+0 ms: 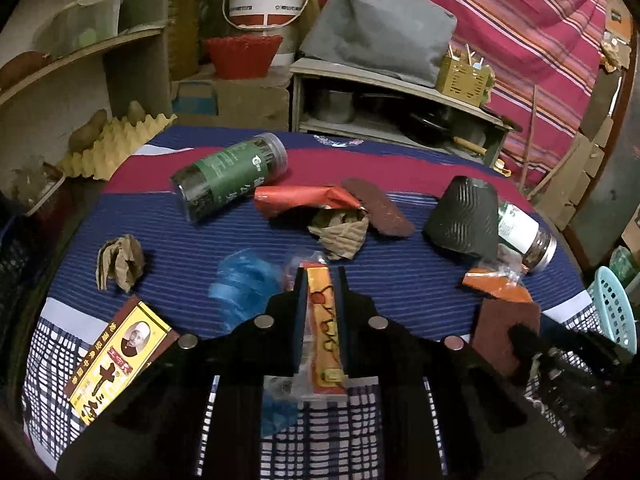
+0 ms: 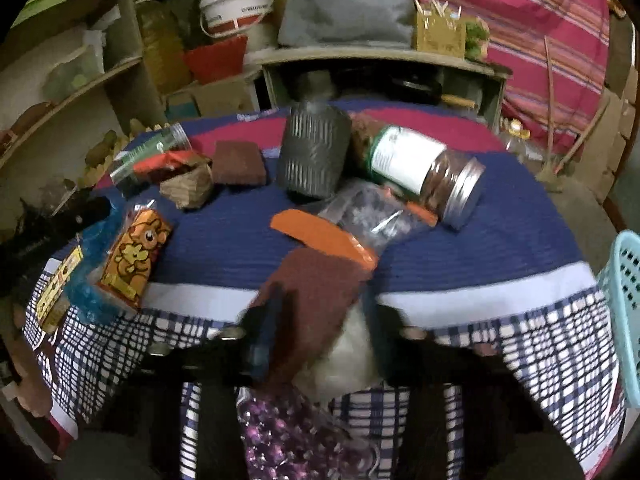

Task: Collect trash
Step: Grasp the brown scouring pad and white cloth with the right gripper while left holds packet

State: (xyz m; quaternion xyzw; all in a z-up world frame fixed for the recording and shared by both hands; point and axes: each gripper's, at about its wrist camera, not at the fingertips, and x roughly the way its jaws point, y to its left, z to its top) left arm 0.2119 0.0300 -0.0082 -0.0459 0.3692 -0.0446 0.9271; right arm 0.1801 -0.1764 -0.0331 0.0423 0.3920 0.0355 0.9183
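Left claw (image 1: pixel 321 280) was clamped narrowly on an orange-and-yellow snack packet (image 1: pixel 323 320), both fingers (image 1: pixel 298 320) pressed flat against its sides. The packet's long axis ran straight along the fingers, pointing away from the camera toward the far side of the table (image 1: pixel 400 280). From the right wrist view the same packet (image 2: pixel 134 256), printed with a cartoon bear, stood tilted at the table's left edge, beside a crumpled blue plastic bag (image 2: pixel 90 300).

Right claw (image 2: pixel 316 312) was closed on a brown scouring pad (image 2: pixel 316 296), whose long axis also pointed forward, its far end overlapping an orange-edged clear bag (image 2: pixel 352 228); motion blur hid how wide the fingers stood.

Beyond the left claw lay crumpled brown paper (image 1: pixel 340 232), a red wrapper (image 1: pixel 304 198) and a second brown pad (image 1: pixel 380 206). A green-labelled clear canister (image 1: pixel 232 176) lay on its side farther left, a dark ribbed cup (image 1: pixel 460 212) upside down to the right, touching a toppled jar (image 1: pixel 524 232). Another ball of brown paper (image 1: pixel 120 262) and a yellow box (image 1: pixel 120 356) sat near the left edge. A light-blue basket (image 1: pixel 614 312) stood just off the table's right side.
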